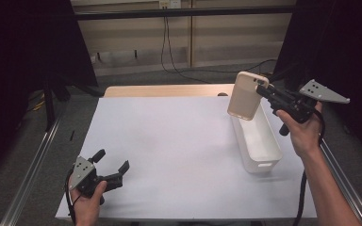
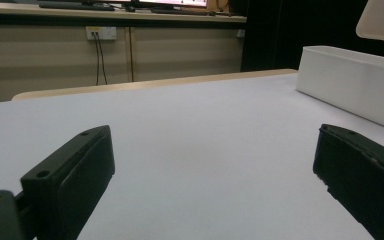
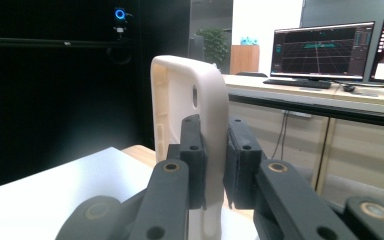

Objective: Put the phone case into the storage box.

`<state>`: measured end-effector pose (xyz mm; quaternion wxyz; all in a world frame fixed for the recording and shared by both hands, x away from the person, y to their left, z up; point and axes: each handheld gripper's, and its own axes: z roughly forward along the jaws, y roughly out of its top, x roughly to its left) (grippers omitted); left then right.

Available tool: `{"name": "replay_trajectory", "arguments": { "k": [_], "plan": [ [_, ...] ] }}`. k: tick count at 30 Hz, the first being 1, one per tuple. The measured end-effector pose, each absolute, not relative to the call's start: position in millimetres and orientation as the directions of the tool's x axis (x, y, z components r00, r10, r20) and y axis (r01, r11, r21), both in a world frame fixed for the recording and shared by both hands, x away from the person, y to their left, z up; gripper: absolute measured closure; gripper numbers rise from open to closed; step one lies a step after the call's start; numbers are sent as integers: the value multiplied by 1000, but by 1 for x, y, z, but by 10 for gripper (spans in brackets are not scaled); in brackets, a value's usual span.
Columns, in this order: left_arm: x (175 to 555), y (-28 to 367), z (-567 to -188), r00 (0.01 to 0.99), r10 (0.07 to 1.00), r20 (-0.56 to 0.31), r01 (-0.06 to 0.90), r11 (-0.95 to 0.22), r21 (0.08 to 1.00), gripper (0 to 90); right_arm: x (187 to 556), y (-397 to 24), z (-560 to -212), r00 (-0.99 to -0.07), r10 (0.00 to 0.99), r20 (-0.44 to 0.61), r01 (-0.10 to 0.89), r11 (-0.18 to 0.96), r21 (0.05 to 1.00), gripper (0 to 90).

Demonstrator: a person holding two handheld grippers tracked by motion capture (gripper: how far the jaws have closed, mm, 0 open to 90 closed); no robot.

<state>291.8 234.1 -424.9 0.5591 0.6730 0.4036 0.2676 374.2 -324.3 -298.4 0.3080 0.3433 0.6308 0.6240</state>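
A cream phone case (image 1: 245,95) hangs in the air above the far end of the white bin (image 1: 264,150), gripped by my right gripper (image 1: 262,92). In the right gripper view the case (image 3: 190,95) stands upright, its thin wall pinched between both black pads (image 3: 192,160). My left gripper (image 1: 114,165) rests at the table's near left corner, jaws wide apart with nothing between them. In the left gripper view its gripper (image 2: 212,165) looks across bare white table toward the bin (image 2: 350,85), and a corner of the case (image 2: 382,20) shows at top right.
The white table sheet (image 1: 169,146) spreads between the two hands. A wooden table edge (image 1: 169,90) runs along the far side. Black curtains flank both sides, and cables hang on the back wall. Monitors (image 3: 325,50) sit on a desk behind.
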Motion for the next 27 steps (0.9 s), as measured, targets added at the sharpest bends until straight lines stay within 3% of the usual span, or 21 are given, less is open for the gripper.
{"name": "replay_trajectory", "arguments": {
  "k": [27],
  "plan": [
    [300,224,-430,555,826,-99,266,-64,962,32,411,-358,-329,-506,862,33,111,28,993,810]
  ]
}}
